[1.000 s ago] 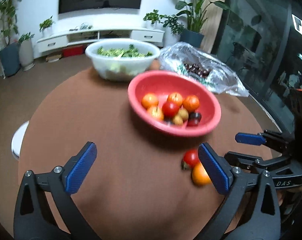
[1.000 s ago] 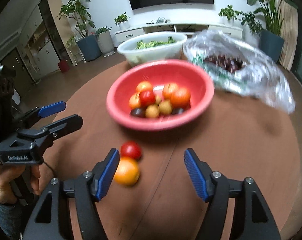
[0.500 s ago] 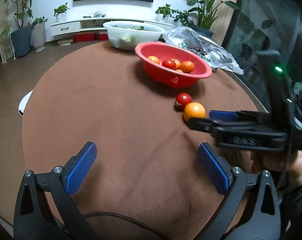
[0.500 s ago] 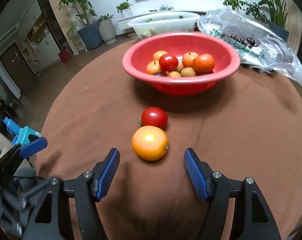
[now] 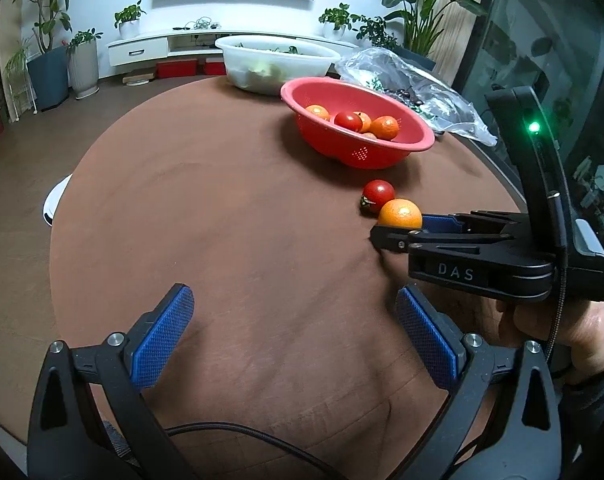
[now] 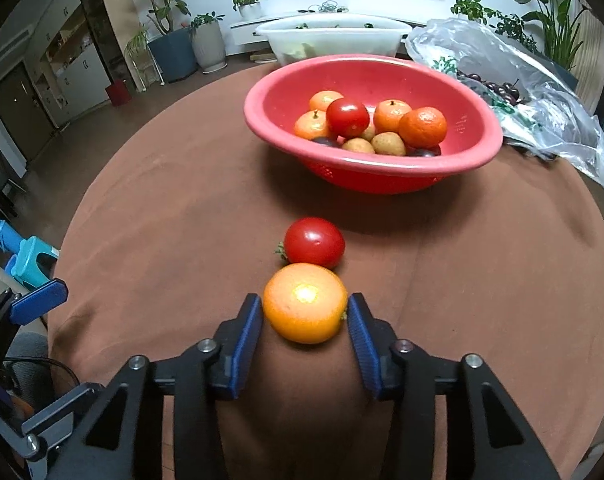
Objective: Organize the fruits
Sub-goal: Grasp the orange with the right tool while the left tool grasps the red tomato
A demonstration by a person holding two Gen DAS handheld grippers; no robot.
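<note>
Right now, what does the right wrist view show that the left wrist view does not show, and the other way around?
Only the right wrist view shows both blue pads of the right gripper against the sides of the orange, plus small tan and dark fruits low in the red bowl.

Only the left wrist view shows the left gripper open over bare tablecloth, and the hand holding the right gripper.

Both show the orange, the tomato beside it, the red bowl, the white bowl and the plastic bag.

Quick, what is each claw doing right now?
Left gripper: open, holding nothing.
Right gripper: closed on the orange, which sits on the table.
</note>
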